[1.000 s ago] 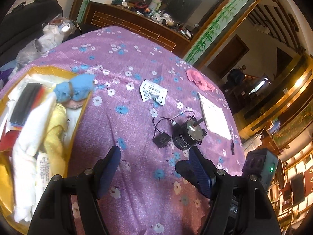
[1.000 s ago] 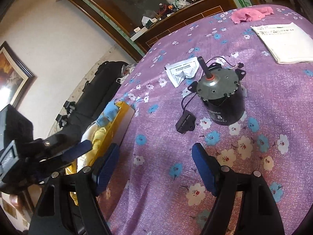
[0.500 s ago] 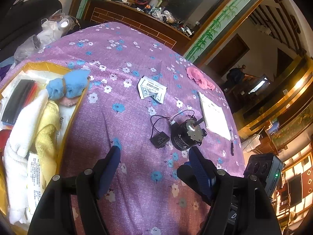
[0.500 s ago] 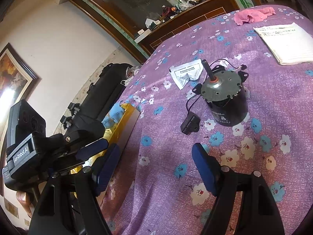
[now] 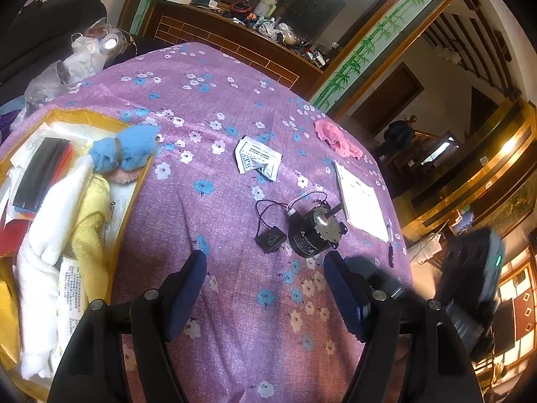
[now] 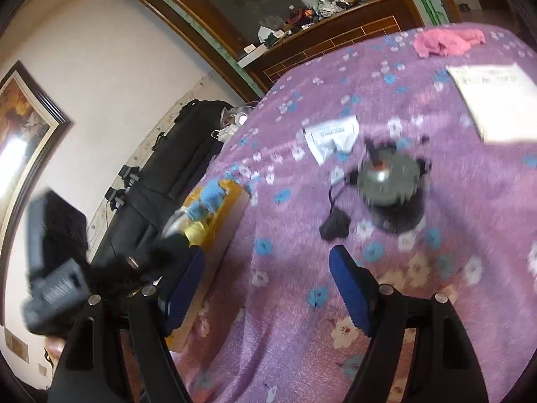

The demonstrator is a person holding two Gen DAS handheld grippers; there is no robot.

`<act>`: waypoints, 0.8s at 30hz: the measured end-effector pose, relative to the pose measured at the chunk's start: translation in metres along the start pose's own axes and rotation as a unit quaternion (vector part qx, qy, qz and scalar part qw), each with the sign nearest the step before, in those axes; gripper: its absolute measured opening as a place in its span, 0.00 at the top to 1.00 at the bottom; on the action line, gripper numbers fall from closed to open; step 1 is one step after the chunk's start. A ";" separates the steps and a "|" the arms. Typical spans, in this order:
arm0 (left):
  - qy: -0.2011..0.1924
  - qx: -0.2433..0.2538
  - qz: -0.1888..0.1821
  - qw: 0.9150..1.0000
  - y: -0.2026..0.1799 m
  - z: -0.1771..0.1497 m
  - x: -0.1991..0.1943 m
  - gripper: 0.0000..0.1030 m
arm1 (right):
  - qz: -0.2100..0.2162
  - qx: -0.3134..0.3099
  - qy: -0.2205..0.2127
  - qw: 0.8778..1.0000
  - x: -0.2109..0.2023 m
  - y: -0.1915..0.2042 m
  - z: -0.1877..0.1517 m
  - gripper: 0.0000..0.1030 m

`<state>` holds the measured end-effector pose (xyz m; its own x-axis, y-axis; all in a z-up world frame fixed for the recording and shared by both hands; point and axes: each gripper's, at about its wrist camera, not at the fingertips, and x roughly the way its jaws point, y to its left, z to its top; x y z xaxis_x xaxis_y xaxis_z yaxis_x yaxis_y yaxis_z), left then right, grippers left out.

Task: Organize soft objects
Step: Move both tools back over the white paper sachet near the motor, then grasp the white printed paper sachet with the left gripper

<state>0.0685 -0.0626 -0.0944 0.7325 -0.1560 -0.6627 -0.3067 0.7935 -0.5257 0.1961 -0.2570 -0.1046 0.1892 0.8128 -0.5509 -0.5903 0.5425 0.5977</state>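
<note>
A yellow tray (image 5: 100, 121) at the table's left holds a blue cloth (image 5: 124, 149), a white towel (image 5: 43, 231) and a yellow towel (image 5: 90, 231). A pink cloth (image 5: 335, 137) lies alone at the far right of the purple flowered tablecloth (image 5: 214, 208). My left gripper (image 5: 265, 288) hovers open over bare cloth near the front, nothing between its fingers. In the blurred right wrist view, my right gripper (image 6: 268, 285) is open and empty too, with the pink cloth (image 6: 446, 42) far beyond it and the tray (image 6: 228, 215) to its left.
A black electric motor (image 5: 312, 231) with a wired black capacitor (image 5: 270, 238) stands mid-table. A crumpled leaflet (image 5: 256, 161), a white paper pad (image 5: 360, 198) and a pen (image 5: 391, 252) lie nearby. Bags and a dark cabinet stand behind the table.
The left wrist view has pulled back a little, so the tray and motor look smaller. The right gripper has risen, and its view is now blurred.
</note>
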 end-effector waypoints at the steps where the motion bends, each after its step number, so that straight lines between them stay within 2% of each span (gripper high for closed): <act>1: 0.000 -0.001 -0.001 1.000 0.000 0.000 0.000 0.27 | 0.000 -0.003 0.001 1.000 -0.004 -0.001 0.008 0.26; 5: 0.004 0.001 -0.002 1.000 -0.002 0.003 0.004 0.27 | -0.018 -0.039 -0.014 0.999 -0.011 -0.009 0.050 0.26; 8: 0.015 -0.002 0.000 1.000 -0.004 0.007 0.014 0.27 | -0.020 -0.040 -0.028 0.999 -0.008 -0.029 0.063 0.26; 12: 0.034 -0.012 0.004 0.999 -0.008 0.016 0.032 0.27 | -0.011 0.005 -0.042 0.999 -0.005 -0.062 0.062 0.26; 18: 0.056 -0.004 0.016 0.998 -0.030 0.041 0.074 0.27 | 0.004 0.047 -0.053 0.997 -0.004 -0.081 0.063 0.26; 21: 0.075 -0.029 0.018 0.997 -0.034 0.059 0.103 0.27 | 0.003 0.065 -0.057 0.996 -0.004 -0.090 0.062 0.26; 24: 0.088 -0.053 0.040 0.994 -0.034 0.080 0.137 0.27 | -0.011 0.082 -0.060 0.995 -0.003 -0.099 0.060 0.26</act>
<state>0.2278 -0.0641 -0.1245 0.5885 -0.2016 -0.7829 -0.4292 0.7428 -0.5138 0.3011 -0.3002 -0.1267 0.2985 0.8150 -0.4967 -0.4508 0.5791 0.6792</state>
